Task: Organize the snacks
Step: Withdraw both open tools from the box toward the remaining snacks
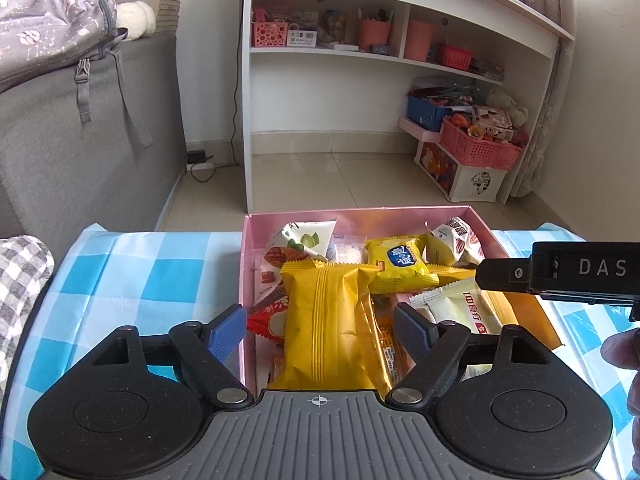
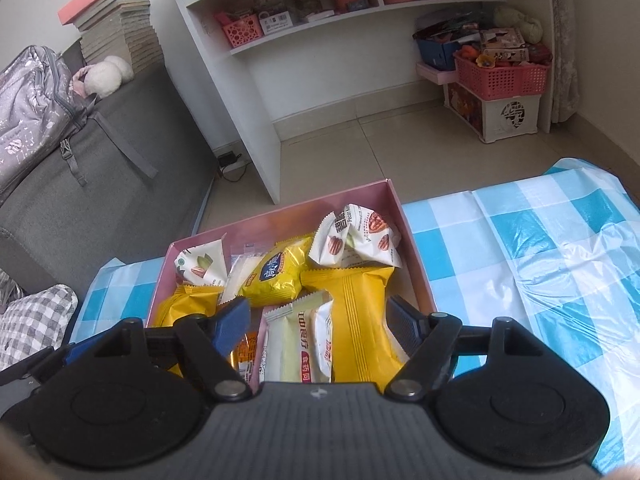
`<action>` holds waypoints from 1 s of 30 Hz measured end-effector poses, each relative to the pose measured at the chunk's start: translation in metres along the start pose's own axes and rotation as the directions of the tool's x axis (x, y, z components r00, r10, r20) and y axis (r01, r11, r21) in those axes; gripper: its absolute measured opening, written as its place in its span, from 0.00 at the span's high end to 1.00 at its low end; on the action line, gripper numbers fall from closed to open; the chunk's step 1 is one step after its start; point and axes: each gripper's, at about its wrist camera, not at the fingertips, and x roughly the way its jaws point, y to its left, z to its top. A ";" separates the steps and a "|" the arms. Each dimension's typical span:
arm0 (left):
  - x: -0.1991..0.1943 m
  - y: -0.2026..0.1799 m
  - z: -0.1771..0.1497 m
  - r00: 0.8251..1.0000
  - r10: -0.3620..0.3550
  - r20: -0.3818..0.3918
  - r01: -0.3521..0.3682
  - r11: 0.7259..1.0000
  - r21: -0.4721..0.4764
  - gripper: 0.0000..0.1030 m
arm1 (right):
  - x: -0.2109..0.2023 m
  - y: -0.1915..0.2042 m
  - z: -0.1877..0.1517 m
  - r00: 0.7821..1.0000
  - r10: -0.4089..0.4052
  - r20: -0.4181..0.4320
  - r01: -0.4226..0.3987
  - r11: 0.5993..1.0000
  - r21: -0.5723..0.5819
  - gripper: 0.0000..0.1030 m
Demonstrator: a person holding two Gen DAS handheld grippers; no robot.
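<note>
A pink box (image 1: 249, 264) (image 2: 405, 216) holds several snack packets. In the left wrist view my left gripper (image 1: 320, 330) stands open over the box's near left part. A long yellow packet (image 1: 324, 316) lies between its blue pads (image 1: 228, 330) with a gap on each side. A finger of the right gripper (image 1: 500, 276) reaches in from the right over the box. In the right wrist view my right gripper (image 2: 320, 320) is open above a cream packet (image 2: 292, 340) and a yellow packet (image 2: 356, 320). Neither packet is squeezed.
The box sits on a table under a blue and white checked cloth (image 1: 160, 272) (image 2: 520, 248). A grey sofa (image 1: 80, 152) with a backpack (image 1: 48, 16) stands at the left. Beyond are white shelves (image 1: 320, 92), a pink basket (image 1: 480, 144), checked fabric (image 1: 20, 276) and a hand (image 1: 620, 348).
</note>
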 end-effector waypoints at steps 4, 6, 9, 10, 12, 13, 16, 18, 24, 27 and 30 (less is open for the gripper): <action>-0.010 0.001 -0.003 1.000 -0.013 -0.009 0.013 1.000 -0.010 0.15 | -0.012 -0.003 -0.001 1.000 0.004 0.007 -0.004 1.000 -0.002 0.20; -0.017 0.002 -0.005 1.000 -0.018 -0.012 0.018 1.000 -0.016 0.14 | -0.018 -0.004 -0.003 1.000 0.002 0.010 -0.002 1.000 -0.003 0.18; -0.028 0.003 -0.011 0.999 -0.028 -0.018 0.028 0.999 -0.020 0.11 | -0.026 -0.007 -0.007 1.000 0.004 0.009 -0.004 1.000 0.000 0.15; -0.031 0.004 -0.013 0.999 -0.030 -0.021 0.029 0.999 -0.020 0.10 | -0.028 -0.008 -0.009 1.000 0.006 0.008 -0.006 1.000 0.002 0.14; -0.038 0.004 -0.017 0.999 -0.027 -0.028 0.027 0.999 -0.019 0.10 | -0.033 -0.009 -0.014 1.000 0.008 0.004 -0.008 1.000 0.002 0.13; -0.041 0.004 -0.020 0.999 -0.026 -0.034 0.026 1.000 -0.018 0.10 | -0.035 -0.010 -0.016 1.000 0.009 0.001 -0.009 1.000 0.003 0.12; -0.049 0.005 -0.027 0.998 -0.023 -0.054 0.022 1.000 -0.010 0.10 | -0.040 -0.011 -0.024 1.000 0.009 -0.014 -0.009 1.000 -0.003 0.11; -0.054 0.006 -0.032 0.998 -0.017 -0.067 0.018 1.000 0.004 0.10 | -0.043 -0.011 -0.029 1.000 0.008 -0.025 -0.008 1.000 -0.013 0.11; -0.067 0.008 -0.045 0.995 -0.002 -0.101 0.005 0.999 0.032 0.09 | -0.050 -0.010 -0.040 0.999 0.011 -0.044 -0.012 1.000 -0.029 0.08; -0.073 0.010 -0.051 0.993 0.000 -0.116 0.003 1.000 0.027 0.09 | -0.054 -0.009 -0.047 0.998 0.014 -0.054 -0.016 0.999 -0.036 0.06; -0.078 0.013 -0.059 0.993 -0.009 -0.119 0.011 1.000 0.016 0.05 | -0.058 -0.009 -0.054 0.998 0.015 -0.060 -0.018 0.999 -0.041 0.04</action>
